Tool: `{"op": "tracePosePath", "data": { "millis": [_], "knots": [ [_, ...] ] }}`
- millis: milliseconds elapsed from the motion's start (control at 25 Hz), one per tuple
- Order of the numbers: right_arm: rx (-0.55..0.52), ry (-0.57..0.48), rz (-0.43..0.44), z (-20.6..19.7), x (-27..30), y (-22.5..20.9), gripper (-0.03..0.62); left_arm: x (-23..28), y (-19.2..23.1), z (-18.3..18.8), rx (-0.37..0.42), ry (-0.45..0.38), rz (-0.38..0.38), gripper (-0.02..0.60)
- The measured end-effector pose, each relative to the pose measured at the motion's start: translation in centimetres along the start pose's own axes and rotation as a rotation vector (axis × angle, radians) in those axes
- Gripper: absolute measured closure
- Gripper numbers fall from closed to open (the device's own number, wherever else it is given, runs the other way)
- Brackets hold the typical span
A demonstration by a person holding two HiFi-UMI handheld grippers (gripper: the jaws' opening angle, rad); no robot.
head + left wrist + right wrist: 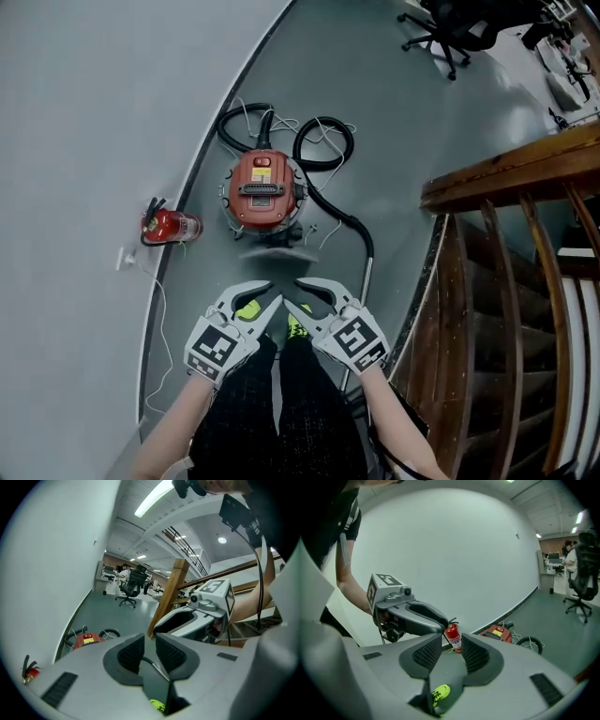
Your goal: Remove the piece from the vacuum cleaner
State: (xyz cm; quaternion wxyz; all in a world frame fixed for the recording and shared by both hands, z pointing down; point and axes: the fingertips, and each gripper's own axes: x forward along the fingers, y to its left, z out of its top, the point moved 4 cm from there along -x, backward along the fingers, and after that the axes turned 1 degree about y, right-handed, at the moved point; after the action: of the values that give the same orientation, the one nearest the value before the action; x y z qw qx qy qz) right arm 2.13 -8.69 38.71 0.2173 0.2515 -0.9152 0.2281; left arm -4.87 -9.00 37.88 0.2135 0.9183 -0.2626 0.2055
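Vacuum cleaner waiting on the floor, both jaws empty

Floor (pixel 412 122) fills most of the head view: smooth grey, bare, running up to the upper right of the frame, where an office chair (pixel 450 33) stands. A curved white wall (pixel 84 112) takes the whole left side, and a wooden staircase (pixel 506 281) closes the right.

The red vacuum cleaner (pixel 262 190) sits on the floor in the middle of the frame, close to the foot of the wall and well ahead of my feet. Its black hose (pixel 323 150) loops above it, then trails down the right side to a metal wand (pixel 364 281). I judge the piece to come off is somewhere along that run, though I cannot tell which joint from here. A small fire extinguisher (pixel 172 226) lies on its side left of the cleaner.

My left gripper (pixel 265 292) and right gripper (pixel 302 292) hang side by side at lower centre, tips nearly meeting and aimed at the cleaner, probably so both can reach it together. The left jaws stand slightly apart, the right jaws rather wider; neither has hold of anything. My yellow shoes (pixel 248 309) show beneath them.
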Motion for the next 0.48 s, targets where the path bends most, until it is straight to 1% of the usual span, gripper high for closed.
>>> {"op": "tracePosePath", "data": {
  "millis": [80, 240, 480],
  "knots": [
    [-0.010, 0.015, -0.003, -0.7, 0.7, -0.5, 0.460, 0.5, 0.7, -0.8, -0.012, 0.005, -0.001, 0.495],
    [-0.017, 0.040, -0.006, -2.7, 2.1, -1.5, 0.453, 1.9, 1.6, -2.8, -0.002, 0.024, 0.003, 0.492],
    [-0.040, 0.091, -0.015, -6.6, 4.8, -3.6, 0.419, 4.4, 3.4, -6.7, -0.032, 0.048, 0.009, 0.460]
  ]
}}
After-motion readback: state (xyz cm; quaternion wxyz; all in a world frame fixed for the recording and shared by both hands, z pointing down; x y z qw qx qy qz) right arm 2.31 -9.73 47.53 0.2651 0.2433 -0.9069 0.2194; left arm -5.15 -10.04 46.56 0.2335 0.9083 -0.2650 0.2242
